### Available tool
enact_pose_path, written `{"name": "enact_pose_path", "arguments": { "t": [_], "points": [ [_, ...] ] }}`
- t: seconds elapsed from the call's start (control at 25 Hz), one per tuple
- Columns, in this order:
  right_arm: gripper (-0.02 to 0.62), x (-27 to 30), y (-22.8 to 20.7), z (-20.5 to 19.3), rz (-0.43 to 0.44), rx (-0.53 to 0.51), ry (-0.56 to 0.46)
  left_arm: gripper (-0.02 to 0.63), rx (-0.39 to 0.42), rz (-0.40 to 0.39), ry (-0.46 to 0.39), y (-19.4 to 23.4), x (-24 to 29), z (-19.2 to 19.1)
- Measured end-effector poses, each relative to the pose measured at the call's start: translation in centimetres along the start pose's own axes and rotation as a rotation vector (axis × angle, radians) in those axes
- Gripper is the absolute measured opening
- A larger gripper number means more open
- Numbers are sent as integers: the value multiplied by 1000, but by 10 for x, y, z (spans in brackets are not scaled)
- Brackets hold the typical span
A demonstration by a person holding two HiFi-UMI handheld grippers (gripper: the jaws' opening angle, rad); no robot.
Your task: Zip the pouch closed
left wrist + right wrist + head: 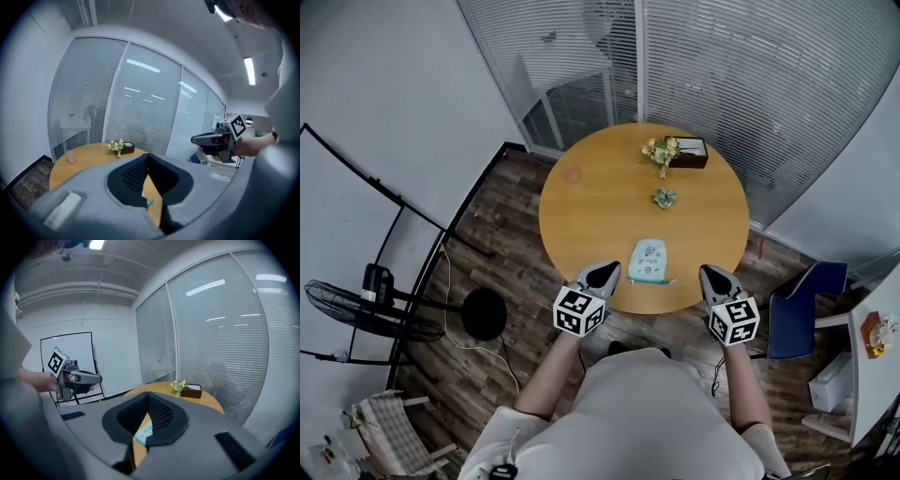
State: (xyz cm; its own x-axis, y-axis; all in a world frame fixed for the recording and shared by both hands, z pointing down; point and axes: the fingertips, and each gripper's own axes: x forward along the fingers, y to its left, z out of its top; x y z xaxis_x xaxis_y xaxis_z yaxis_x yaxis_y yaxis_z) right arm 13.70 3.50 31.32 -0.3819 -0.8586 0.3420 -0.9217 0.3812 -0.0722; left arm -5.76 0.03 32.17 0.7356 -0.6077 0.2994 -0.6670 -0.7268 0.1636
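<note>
A light blue pouch [649, 261] lies flat near the front edge of the round wooden table [600, 206]. My left gripper [607, 270] hovers just left of it and is shut, with nothing held. My right gripper [710, 272] hangs a little to the pouch's right, also shut and empty. In the left gripper view the black jaws [148, 157] meet at their tips, and a sliver of the pouch [149, 202] shows below them. The right gripper view shows its jaws [147, 395] touching, with a corner of the pouch [143, 431] beneath. Neither gripper touches the pouch.
A small bouquet with a brown box [677, 150] stands at the table's far side, and a little flower ornament [665, 197] sits mid-table. A blue chair [806, 300] is at the right, a fan [356, 309] and a black stand base [484, 312] at the left. Glass walls with blinds lie beyond.
</note>
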Motion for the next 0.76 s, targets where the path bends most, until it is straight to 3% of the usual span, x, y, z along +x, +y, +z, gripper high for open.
{"name": "enact_pose_path", "arguments": {
  "t": [0.76],
  "points": [
    [3,-7,-27,6,31,-22,-26,18,-15,40,-18,-17,13,6]
  ]
}}
